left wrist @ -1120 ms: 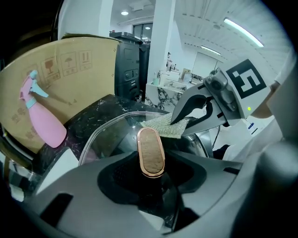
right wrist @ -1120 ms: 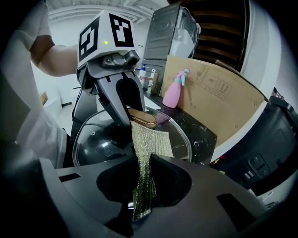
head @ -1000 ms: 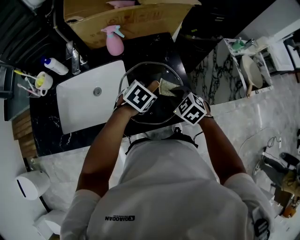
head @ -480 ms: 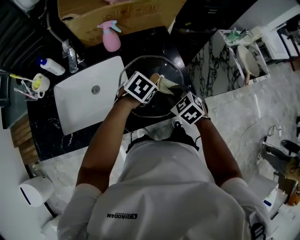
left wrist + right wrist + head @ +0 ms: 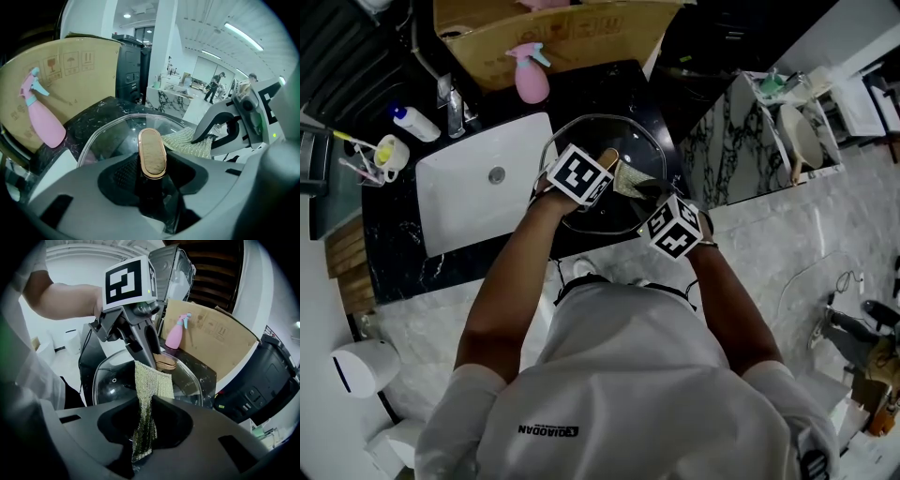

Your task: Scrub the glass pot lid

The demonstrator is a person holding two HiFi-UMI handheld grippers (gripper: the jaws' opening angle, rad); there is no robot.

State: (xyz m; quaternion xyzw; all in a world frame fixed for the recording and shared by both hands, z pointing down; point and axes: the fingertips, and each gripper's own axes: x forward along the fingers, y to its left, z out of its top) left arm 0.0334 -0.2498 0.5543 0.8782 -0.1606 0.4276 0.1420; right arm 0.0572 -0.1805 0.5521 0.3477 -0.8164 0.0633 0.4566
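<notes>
The glass pot lid [image 5: 652, 141] lies on the black counter right of the sink, and I hold it tilted. My left gripper [image 5: 150, 174] is shut on the lid's knob [image 5: 152, 152], an oval with a gold rim. The glass lid [image 5: 110, 136] spreads out beyond the jaws. My right gripper [image 5: 143, 427] is shut on a shiny mesh scrub cloth [image 5: 147, 394], whose free end lies on the lid [image 5: 110, 380] by the knob [image 5: 165, 364]. From the head view the cloth [image 5: 630, 178] sits between the left gripper [image 5: 602, 164] and the right gripper [image 5: 649, 195].
A white sink [image 5: 478, 197] with a faucet [image 5: 450, 98] lies left of the lid. A pink spray bottle [image 5: 530, 77] and a cardboard box [image 5: 553, 33] stand behind it. A white bottle [image 5: 414, 122] and a cup with brushes [image 5: 387, 157] sit far left.
My right gripper has drawn back a little toward the person, dragging the cloth across the glass. The left gripper stays shut on the knob.
</notes>
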